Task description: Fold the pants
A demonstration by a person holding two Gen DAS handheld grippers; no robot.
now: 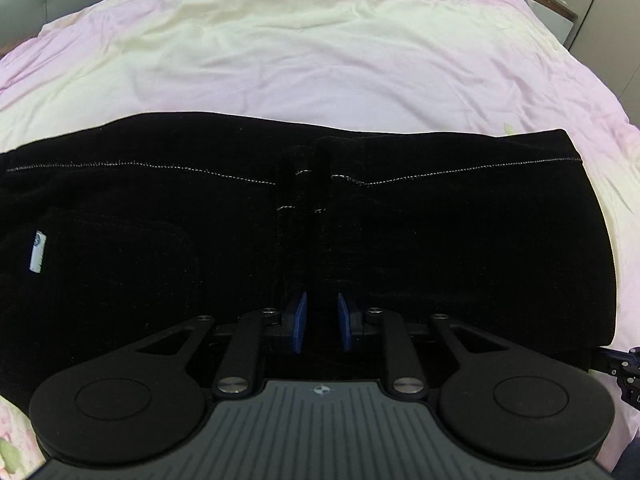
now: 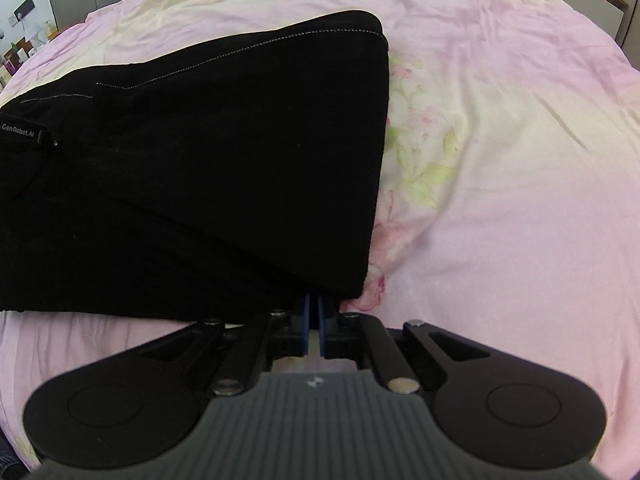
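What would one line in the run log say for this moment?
task: fold pants | black pants folded on pink bedspread | left gripper jaws apart over pants | right gripper jaws shut at pants' near corner

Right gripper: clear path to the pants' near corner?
Probably yes. The right gripper is shut with its tips at the corner of the pants; only bedspread around it, nothing blocking.

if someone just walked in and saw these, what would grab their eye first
The black pants stand out first: a dark slab, already folded into a thick stack, lying across the pale pink floral bedspread. Next come the blue-padded tools in the foreground: the left tool sits over the middle of the pants with its pads a little apart, while the right tool is shut at the stack's near right corner.
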